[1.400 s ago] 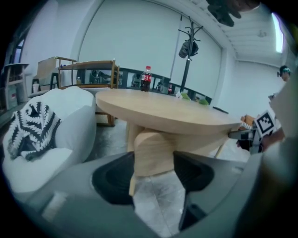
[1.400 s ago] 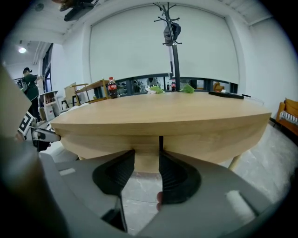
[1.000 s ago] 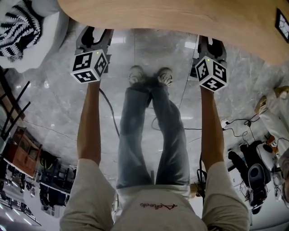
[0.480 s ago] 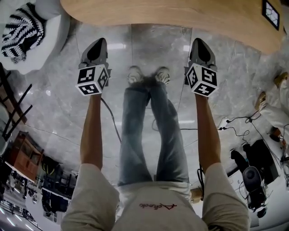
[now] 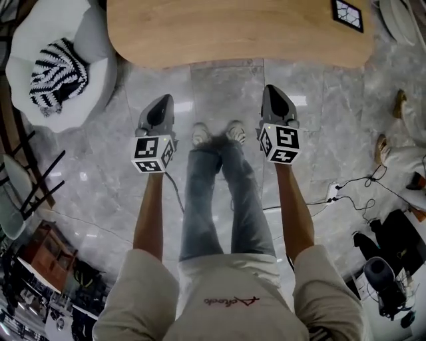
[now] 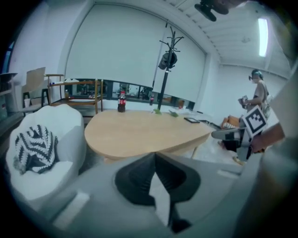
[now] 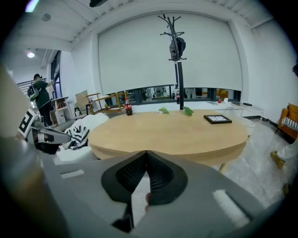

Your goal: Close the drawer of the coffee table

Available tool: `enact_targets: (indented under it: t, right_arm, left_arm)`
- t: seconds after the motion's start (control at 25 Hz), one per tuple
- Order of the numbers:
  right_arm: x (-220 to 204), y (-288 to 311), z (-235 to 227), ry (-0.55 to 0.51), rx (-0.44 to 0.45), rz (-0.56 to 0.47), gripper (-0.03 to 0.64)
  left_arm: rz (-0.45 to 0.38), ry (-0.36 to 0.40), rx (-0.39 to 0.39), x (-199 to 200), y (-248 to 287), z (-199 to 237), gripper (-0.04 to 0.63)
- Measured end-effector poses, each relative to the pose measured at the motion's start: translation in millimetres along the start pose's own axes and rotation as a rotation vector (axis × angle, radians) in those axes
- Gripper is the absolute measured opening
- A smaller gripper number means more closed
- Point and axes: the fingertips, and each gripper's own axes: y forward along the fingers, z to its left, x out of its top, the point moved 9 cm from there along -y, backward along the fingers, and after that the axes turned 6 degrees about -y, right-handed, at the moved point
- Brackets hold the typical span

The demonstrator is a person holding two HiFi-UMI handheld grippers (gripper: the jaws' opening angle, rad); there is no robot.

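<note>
The coffee table has a rounded light-wood top and lies ahead of me across the top of the head view. No drawer front shows in any view. My left gripper and right gripper hang side by side over the marble floor, short of the table's near edge and apart from it. Both are shut with nothing between the pads. In the left gripper view the left gripper points at the table. In the right gripper view the right gripper faces the table too.
A white armchair with a striped cushion stands left of the table. A framed picture lies on the tabletop, a cola bottle at its far side. Cables and a power strip lie on the floor at right.
Both grippers have drawn back from under the table's near edge and risen. Their jaws, apart a second ago, are closed now. The table appears farther off and more of it shows.
</note>
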Motion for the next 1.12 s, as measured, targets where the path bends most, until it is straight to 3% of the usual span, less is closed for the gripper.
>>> enact_targets:
  t: [0.36, 0.64, 1.12]
  right_arm:
    - [135, -110, 16, -0.045, 0.029, -0.149, 0.003]
    - [211, -195, 29, -0.030, 0.040, -0.143, 0.003]
    - [302, -285, 16, -0.042, 0.007, -0.207, 0.003]
  left_arm:
    - [-0.137, 0.159, -0.092, 145, -86, -85, 0.002]
    - [-0.166, 0.109, -0.071, 219, -173, -127, 0.002]
    - [-0.225, 0.160, -0.104, 301, -245, -182, 0.000]
